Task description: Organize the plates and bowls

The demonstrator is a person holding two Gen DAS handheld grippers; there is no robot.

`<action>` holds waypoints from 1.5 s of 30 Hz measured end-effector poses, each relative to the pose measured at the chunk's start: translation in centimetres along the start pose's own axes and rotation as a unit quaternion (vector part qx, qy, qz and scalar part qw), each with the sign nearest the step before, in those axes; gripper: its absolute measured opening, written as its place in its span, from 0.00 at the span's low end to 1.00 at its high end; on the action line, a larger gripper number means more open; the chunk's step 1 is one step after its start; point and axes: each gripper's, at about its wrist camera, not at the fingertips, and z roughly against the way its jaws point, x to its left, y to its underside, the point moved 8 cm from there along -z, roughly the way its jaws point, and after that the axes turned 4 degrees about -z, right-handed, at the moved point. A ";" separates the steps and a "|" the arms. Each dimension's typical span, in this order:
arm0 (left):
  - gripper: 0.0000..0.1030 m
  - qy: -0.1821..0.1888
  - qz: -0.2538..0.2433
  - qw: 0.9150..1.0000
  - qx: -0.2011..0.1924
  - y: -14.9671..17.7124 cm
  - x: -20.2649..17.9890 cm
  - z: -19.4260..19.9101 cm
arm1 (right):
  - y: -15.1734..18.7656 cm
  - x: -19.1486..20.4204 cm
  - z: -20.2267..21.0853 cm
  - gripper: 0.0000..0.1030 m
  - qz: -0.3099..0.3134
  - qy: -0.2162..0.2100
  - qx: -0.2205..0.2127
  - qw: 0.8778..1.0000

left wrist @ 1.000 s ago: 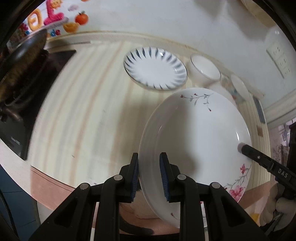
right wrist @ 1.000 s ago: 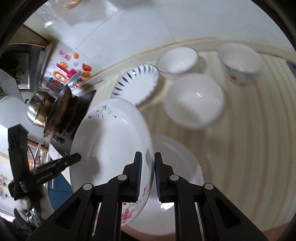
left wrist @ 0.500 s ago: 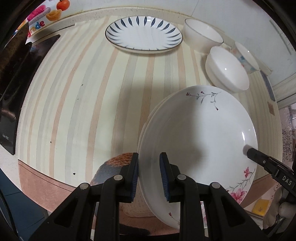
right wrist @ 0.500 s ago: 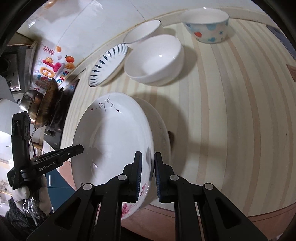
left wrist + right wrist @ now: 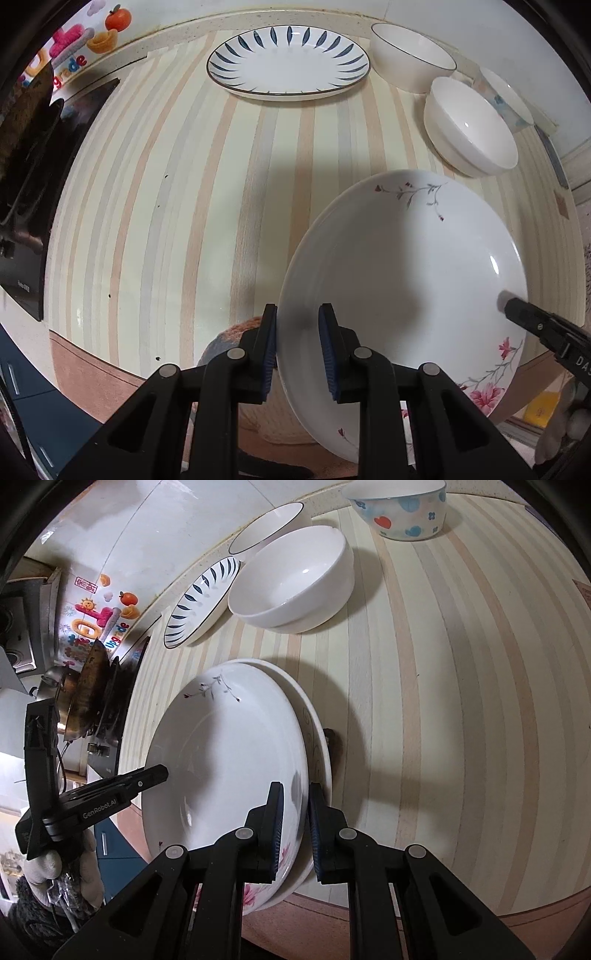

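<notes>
A large white plate with pink flowers point(image 5: 402, 280) is held by both grippers at opposite rims. My left gripper point(image 5: 297, 350) is shut on its near-left rim. My right gripper point(image 5: 295, 827) is shut on its other rim and shows as a black finger in the left wrist view point(image 5: 532, 321). The flowered plate point(image 5: 229, 760) sits just above a second white plate point(image 5: 317, 746) that lies under it near the counter's front edge. A blue-striped plate point(image 5: 288, 64) lies at the back. A white bowl point(image 5: 469, 129), a dark-rimmed white bowl point(image 5: 410, 66) and a patterned bowl point(image 5: 399, 513) stand to the right.
The striped countertop point(image 5: 177, 206) ends at a front edge close under the grippers. A black stove point(image 5: 26, 177) with a pan point(image 5: 88, 686) is at the left. A tiled wall with stickers point(image 5: 99, 616) runs behind the dishes.
Both grippers have carried the flowered plate down and toward the counter, until it sits just over the second plate. Both grips have stayed shut.
</notes>
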 end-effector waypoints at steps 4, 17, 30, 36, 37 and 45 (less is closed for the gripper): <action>0.19 0.001 -0.006 1.000 0.007 0.1 -0.4 -0.3 | -0.1 0.0 0.3 0.15 0.001 0.004 0.008 1.000; 0.20 0.067 0.046 0.997 -0.004 -1.7 2.7 4.4 | 0.8 -1.3 4.7 0.20 -0.144 -0.009 0.017 0.989; 0.30 0.049 0.044 0.998 -0.022 -20.7 12.2 0.7 | -16.3 11.8 -1.5 0.43 -0.101 -0.012 -0.036 0.994; 0.30 0.045 0.016 0.999 0.014 -24.9 14.1 -4.9 | -21.9 13.0 -8.7 0.43 -0.117 0.044 -0.015 0.992; 0.30 0.049 0.013 0.998 0.022 -25.3 14.3 -5.8 | -22.5 12.8 -9.4 0.43 -0.117 0.049 -0.012 0.992; 0.19 0.068 -0.023 0.997 -0.008 -25.7 13.2 -6.9 | -23.3 10.9 -12.4 0.16 -0.082 0.134 -0.010 0.988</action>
